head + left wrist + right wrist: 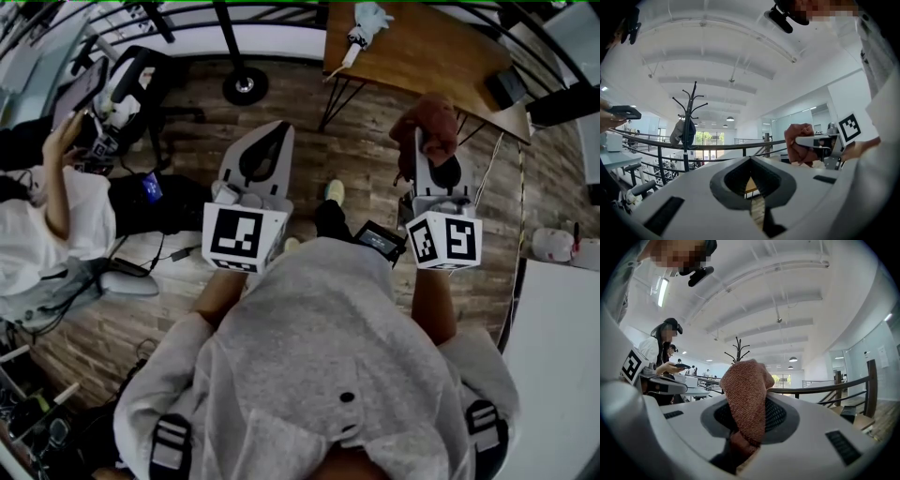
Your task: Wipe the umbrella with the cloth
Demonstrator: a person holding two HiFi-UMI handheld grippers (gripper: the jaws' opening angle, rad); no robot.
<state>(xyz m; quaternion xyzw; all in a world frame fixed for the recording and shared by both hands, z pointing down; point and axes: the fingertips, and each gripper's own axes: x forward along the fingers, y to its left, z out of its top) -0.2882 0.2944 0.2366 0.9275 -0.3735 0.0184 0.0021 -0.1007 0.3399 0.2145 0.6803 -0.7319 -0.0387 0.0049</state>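
Holding rust-brown terry cloth (747,394) clamped in your right gripper (740,451); likely soft, light, floppy, so keep it bunched. Left gripper (757,208) jaws together, empty. White folded umbrella (364,26) lies on brown wooden table (441,70), well ahead; probably light, slippery fabric, steady it near handle

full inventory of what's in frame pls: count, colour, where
umbrella: 1, white, folded, lying on the wooden table.
wooden table: 1, brown top, dark legs, ahead of both grippers.
cloth: 1, reddish-brown, bunched up between the right gripper's jaws.
coat stand: 1, black, by the railing, something grey hanging on it.
railing: 1, black, runs across behind the grippers.
other person: 1, white top, far left, holding a dark device.
white surface: 1, at the right edge.
left gripper: 1, white, shut, nothing in it.
right gripper: 1, white, shut on the cloth.
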